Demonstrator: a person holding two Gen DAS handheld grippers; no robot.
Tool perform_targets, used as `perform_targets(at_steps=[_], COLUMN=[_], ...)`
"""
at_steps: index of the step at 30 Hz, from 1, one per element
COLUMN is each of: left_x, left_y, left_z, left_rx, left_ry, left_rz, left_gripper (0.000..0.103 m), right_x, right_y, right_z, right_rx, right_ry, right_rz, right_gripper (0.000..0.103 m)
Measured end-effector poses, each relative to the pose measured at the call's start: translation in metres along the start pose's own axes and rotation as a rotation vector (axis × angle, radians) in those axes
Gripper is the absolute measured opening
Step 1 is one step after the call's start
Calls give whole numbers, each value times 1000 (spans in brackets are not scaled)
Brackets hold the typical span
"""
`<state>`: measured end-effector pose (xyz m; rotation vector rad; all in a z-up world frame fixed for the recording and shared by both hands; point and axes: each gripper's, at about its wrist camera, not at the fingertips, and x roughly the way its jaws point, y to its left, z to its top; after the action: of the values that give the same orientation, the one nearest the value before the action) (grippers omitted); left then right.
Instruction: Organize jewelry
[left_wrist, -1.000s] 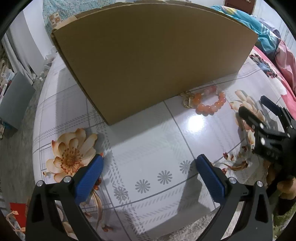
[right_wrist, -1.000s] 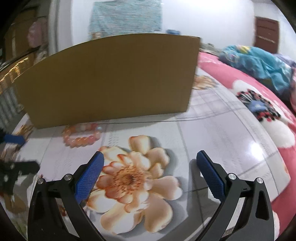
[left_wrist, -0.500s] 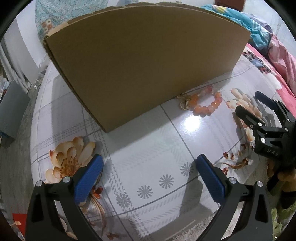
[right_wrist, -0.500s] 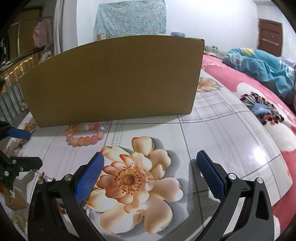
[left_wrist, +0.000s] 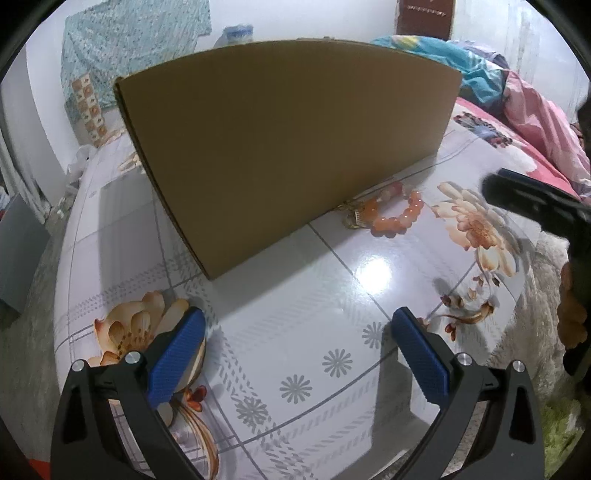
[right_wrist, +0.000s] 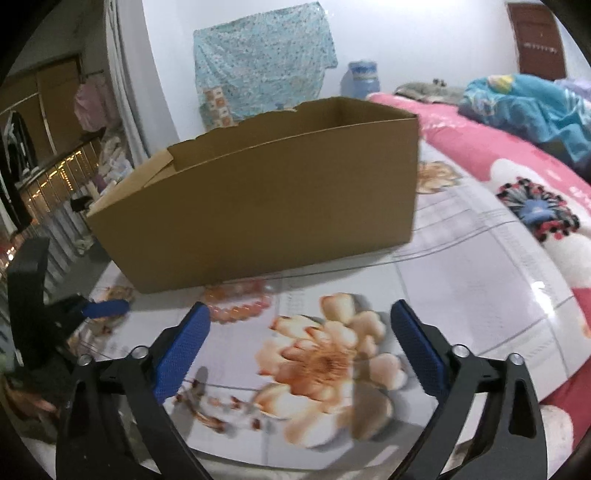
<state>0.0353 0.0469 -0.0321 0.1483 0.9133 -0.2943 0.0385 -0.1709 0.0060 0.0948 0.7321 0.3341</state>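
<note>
A: Which items are obscured?

B: The cardboard box (left_wrist: 280, 147) hides the table (left_wrist: 332, 295) behind it in the left wrist view, and its interior floor cannot be seen in either view. The small gold piece (left_wrist: 352, 218), touching the bead bracelet (left_wrist: 397, 214) at its 9 o'clock, is too small to identify.

A: Which are cut off or blurred?

B: The right gripper (left_wrist: 535, 206) runs out of the left wrist view at 3 o'clock; only one finger shows. In the right wrist view the bracelet is motion-blurred, and the left gripper (right_wrist: 85, 308) is cropped at 9 o'clock.
</note>
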Motion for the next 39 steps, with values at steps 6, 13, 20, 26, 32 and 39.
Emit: perform_targets(at_steps=[6, 13, 20, 26, 32, 39], left_x=[-2, -4, -3, -3, -3, -3], left_y=[1, 3, 0, -1, 0, 0], left_z=[-6, -10, -9, -10, -10, -10], left_rx=[14, 34, 37, 38, 39, 39], left_ry=[-51, -79, -79, -86, -87, -87], left_rz=[-11, -30, -31, -31, -32, -32], left_gripper=[99, 99, 99, 99, 99, 99], right_x=[25, 49, 63, 65, 44, 27], right_y=[12, 23, 33, 43, 28, 5], right_z=[16, 22, 22, 22, 22, 23], right_rx=[34, 10, -41, -77, -1, 59], right_ry=[82, 146, 190, 203, 174, 134], right_rz=[17, -30, -54, -34, 19, -5], right_gripper=[55, 32, 19, 7, 7, 7])
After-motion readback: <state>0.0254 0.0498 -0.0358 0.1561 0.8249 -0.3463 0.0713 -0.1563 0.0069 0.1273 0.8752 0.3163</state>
